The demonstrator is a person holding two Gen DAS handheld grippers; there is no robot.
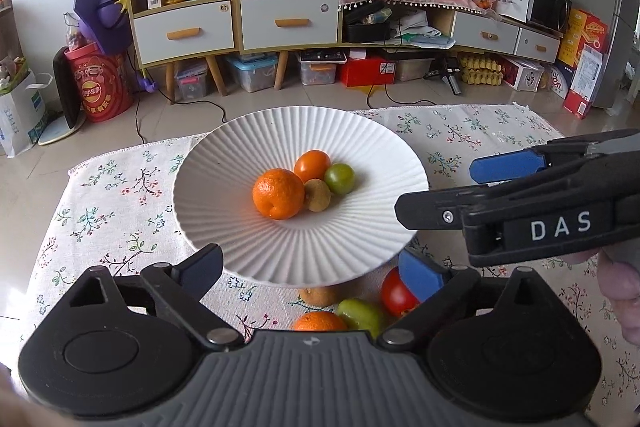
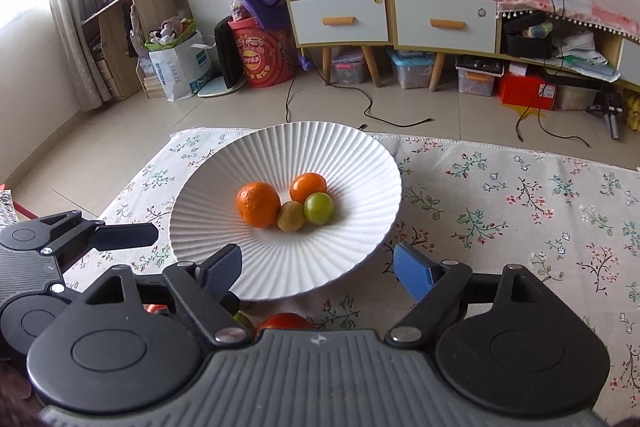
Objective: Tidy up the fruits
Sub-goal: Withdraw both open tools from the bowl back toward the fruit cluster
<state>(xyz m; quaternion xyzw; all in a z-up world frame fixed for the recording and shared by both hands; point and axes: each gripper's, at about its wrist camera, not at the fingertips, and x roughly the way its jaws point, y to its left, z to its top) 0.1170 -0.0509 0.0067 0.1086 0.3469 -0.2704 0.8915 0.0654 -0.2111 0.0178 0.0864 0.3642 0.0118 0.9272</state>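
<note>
While four fruits are already sitting together in the centre of the white ribbed plate [image 1: 224, 195], both grippers are hanging over its near rim with nothing in them. In the left wrist view, the left gripper [image 1: 316, 269] is spreading its fingers wide at the lower middle of the frame, and the right gripper [image 1: 452, 187] is reaching in from the right edge, its jaws parted and empty. On the plate an orange [image 1: 278, 193] is leaning against a small brown kiwi [image 1: 318, 194], with a green fruit [image 1: 339, 178] and an orange-red tomato [image 1: 312, 165] just behind; the sloping bowl is likely gathering them toward the middle. Still waiting on the floral tablecloth [image 1: 480, 139], low in the frame beneath the plate's near edge, are a red tomato [image 1: 394, 297], a green pear-like fruit [image 1: 360, 313], a second orange [image 1: 320, 321] and a brownish fruit [image 1: 318, 295]. Judging by this, the sorting is about half finished, and either opened gripper is well placed to drop onto those leftovers.
</note>
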